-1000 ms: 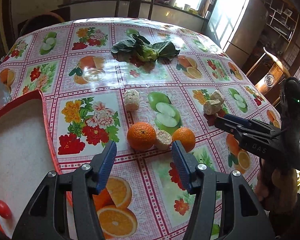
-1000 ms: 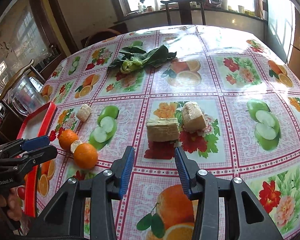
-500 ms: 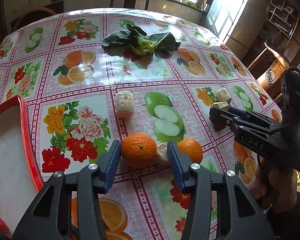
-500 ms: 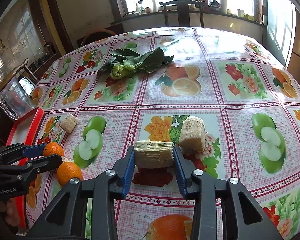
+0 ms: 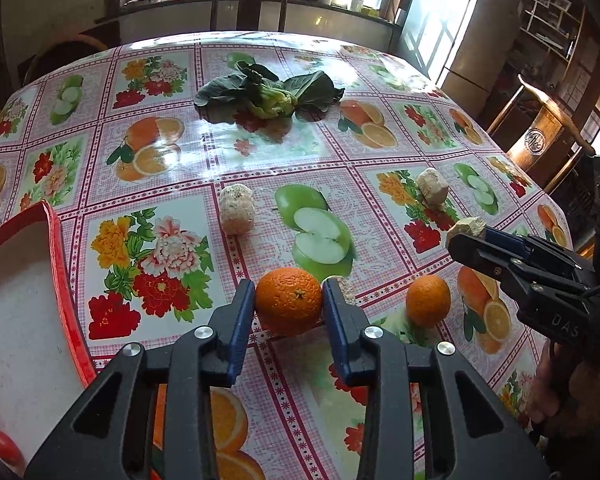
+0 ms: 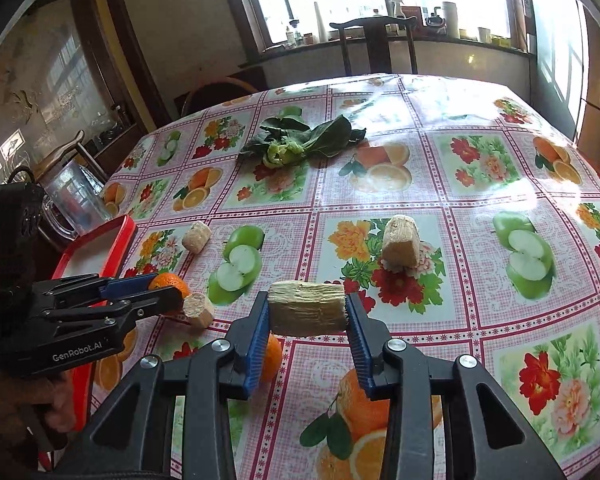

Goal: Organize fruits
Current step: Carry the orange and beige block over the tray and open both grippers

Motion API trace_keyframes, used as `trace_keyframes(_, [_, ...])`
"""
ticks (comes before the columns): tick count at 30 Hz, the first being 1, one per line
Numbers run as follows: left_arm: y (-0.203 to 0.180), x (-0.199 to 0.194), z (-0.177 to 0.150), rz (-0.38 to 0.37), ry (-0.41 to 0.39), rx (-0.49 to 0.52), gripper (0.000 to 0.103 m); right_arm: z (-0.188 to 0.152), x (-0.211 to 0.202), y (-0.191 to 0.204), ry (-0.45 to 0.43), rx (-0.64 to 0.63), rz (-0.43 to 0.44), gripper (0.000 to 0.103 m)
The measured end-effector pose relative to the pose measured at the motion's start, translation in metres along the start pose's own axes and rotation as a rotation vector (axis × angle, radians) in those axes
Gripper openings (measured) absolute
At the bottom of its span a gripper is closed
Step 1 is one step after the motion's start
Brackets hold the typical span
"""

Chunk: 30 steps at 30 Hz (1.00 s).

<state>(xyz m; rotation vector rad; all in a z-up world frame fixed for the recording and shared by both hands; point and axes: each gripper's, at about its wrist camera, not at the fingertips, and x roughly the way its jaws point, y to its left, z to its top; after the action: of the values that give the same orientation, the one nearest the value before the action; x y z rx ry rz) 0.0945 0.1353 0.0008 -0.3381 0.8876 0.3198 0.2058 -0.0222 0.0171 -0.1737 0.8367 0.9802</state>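
A round table (image 5: 204, 168) under a glossy fruit-and-flower oilcloth carries everything. At its left edge sits a red-rimmed white tray (image 5: 62, 264), with one small red fruit (image 5: 4, 442) in its near corner. Far across lies a bunch of dark leafy greens (image 5: 268, 94).

The left gripper (image 5: 288, 306) has its blue pads on either side of a round orange mandarin (image 5: 289, 300), which rests on the table near the tray; its jaws are closing and the pads appear to touch the peel. A pale fibrous chunk (image 5: 344, 286) sits just behind the right pad. A second, smaller orange mandarin (image 5: 428, 300) lies further right.

The right gripper (image 6: 307, 318) is clamped on a tan, layered cylindrical block (image 6: 307, 309), held clear of the table. Two similar pale cylinders stand apart: one upright (image 6: 400, 242), one near the tray (image 6: 197, 236).

Risks, as I judge them: the round mandarin could roll or squirt out if the pads bite off-centre, the closing pad could nudge the chunk behind it, and the two grippers, working near each other, could collide on the way to the tray.
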Motion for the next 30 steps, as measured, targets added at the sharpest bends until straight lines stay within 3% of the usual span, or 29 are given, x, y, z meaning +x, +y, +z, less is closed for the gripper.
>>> trace_keyframes(12, [0.009,-0.040,-0.019,-0.020,-0.067,-0.046,0.032,-0.007,-0.025,0.020,-0.027,-0.017,0.039,0.037])
trace_keyframes(30, [0.059,-0.099,-0.059,0.029,-0.149,-0.143,0.032,-0.016,-0.029,0.099,-0.016,-0.119,0.125,0.037])
